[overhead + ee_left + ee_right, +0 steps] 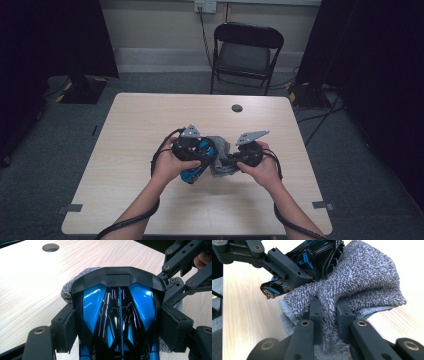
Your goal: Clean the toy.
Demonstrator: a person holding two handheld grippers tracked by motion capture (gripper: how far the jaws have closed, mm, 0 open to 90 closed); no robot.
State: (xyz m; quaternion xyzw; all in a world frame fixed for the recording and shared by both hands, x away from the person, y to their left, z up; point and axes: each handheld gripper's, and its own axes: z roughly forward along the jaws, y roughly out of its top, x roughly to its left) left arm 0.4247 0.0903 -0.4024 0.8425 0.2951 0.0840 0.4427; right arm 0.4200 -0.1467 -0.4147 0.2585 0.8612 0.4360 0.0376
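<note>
Wipe-down of blue toy car [92,305] judged as the step in hand. Found the car clamped by its sides between the pads of the left gripper [120,331], held over the middle of the table [150,115], close to the person's edge. Found the right gripper [329,306] clenched on a pinched fold of grey cloth [367,277], with the rest of the cloth bunched against the car's far end and touching it. Could not tell whether the car's wheels rested on the tabletop.

Judged the glossy shell slippery, so called for a firm, still hold on the left while only the right hand moved. Called for short strokes along the shell, pressed lightly, with loose cloth leading and the black jaws kept off the paint. Advised turning the car in the left hand to bring unwiped faces toward the cloth, not reaching round it. Flagged one risk: cloth snagging on the wheels or the thin struts underneath.
</note>
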